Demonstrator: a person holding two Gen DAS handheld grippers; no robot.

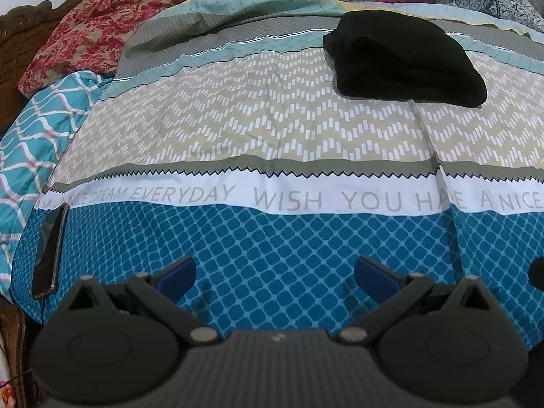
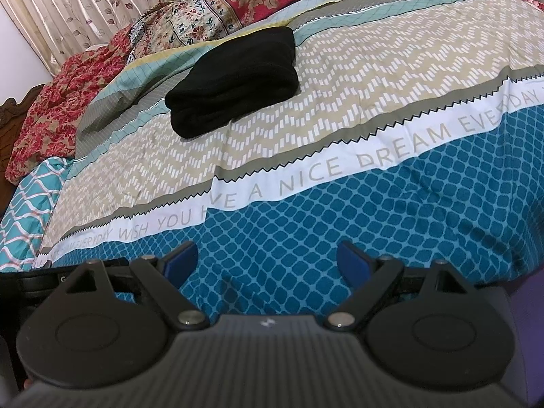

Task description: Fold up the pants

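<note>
The black pants (image 1: 404, 63) lie folded into a compact stack on the patterned bedspread (image 1: 272, 129), far from me at the upper right of the left wrist view. The pants also show in the right wrist view (image 2: 234, 81), left of centre and far off. My left gripper (image 1: 275, 277) is open and empty, low over the blue part of the bedspread near the front edge. My right gripper (image 2: 267, 260) is open and empty too, also over the blue band, well short of the pants.
A dark phone (image 1: 51, 251) lies at the bed's left front edge. Red floral cloth (image 1: 102, 23) and other patterned fabrics are heaped along the far side. A teal wavy cloth (image 1: 30, 129) hangs at the left. A curtain (image 2: 85, 3) is behind the bed.
</note>
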